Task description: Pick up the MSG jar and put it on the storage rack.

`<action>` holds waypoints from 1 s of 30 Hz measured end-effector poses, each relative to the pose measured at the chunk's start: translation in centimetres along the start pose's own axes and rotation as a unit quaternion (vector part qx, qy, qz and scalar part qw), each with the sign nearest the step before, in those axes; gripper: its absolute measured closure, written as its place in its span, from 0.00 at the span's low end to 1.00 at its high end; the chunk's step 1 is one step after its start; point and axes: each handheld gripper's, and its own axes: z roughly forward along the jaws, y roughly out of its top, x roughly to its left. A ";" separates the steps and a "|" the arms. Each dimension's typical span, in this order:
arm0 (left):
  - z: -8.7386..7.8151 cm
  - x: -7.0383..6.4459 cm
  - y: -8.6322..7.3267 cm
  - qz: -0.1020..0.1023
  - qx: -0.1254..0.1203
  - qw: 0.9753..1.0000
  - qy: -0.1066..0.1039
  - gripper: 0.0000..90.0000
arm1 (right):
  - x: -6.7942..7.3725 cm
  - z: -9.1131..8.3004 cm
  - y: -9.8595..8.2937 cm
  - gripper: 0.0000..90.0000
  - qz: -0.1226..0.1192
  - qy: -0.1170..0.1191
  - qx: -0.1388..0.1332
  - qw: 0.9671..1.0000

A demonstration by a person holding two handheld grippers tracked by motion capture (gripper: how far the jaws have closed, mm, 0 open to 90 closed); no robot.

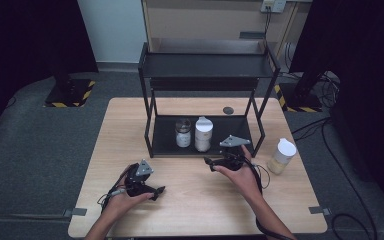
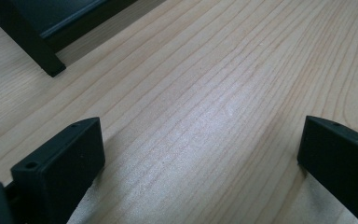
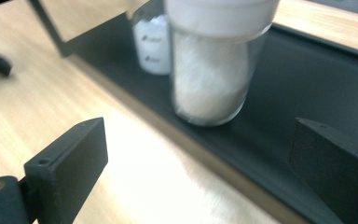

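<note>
A light wooden table (image 1: 195, 200) is seen from above, with a black metal two-tier shelf rack (image 1: 207, 65) standing at its far middle. On the rack's lower shelf, two containers are placed side by side: a small clear jar with a white label (image 1: 182, 133) on the left and a taller clear jar with a white lid, filled with white powder (image 1: 203, 134), on the right. Dark writing is printed on the small jar's label, but it is too blurred to be read. A third white-lidded jar holding a pale yellowish content (image 1: 281, 156) is set on the table to the right of the rack, well apart from it. The left gripper (image 1: 152, 191) is held low over bare wood near the table's front, its jaws spread wide with nothing between them. The right gripper (image 1: 211, 163) is held just in front of the lower shelf, pointed toward the powder jar; its jaws are also spread wide and nothing is pinched.
</note>
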 end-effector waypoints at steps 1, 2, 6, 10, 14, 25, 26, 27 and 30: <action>0.0 0.0 0.0 0.000 0.000 1.000 0.000 0.00 | 0.1 -0.2 -0.2 0.06 -0.004 0.003 0.001 1.000; 0.0 0.0 0.0 0.000 0.000 1.000 0.000 0.00 | 0.2 -0.5 -0.4 0.06 -0.007 0.006 0.002 1.000; 0.0 0.0 0.0 0.000 0.000 1.000 0.000 0.00 | 0.6 -1.3 -0.9 0.06 -0.022 0.019 0.008 1.000; 0.0 0.0 0.0 0.000 0.000 1.000 0.000 0.00 | 1.0 -1.7 -1.2 0.06 -0.035 0.033 0.009 0.999; 0.0 0.0 0.0 0.000 0.000 1.000 0.000 0.00 | 1.4 -2.1 -1.6 0.07 -0.047 0.044 0.013 0.998; 0.0 0.0 0.0 -0.001 0.000 1.000 0.001 0.00 | 0.6 -3.6 -3.5 0.07 -0.044 0.043 0.022 0.998; 0.0 0.0 0.0 -0.001 0.000 1.000 0.001 0.00 | 0.6 -3.7 -3.6 0.07 -0.046 0.043 0.023 0.998; 0.0 0.0 0.0 -0.001 0.000 1.000 0.001 0.00 | 0.6 -3.9 -3.6 0.07 -0.046 0.044 0.025 0.998; 0.0 -0.1 0.0 -0.001 0.000 1.000 0.001 0.00 | 0.4 -4.5 -4.0 0.07 -0.047 0.045 0.022 0.998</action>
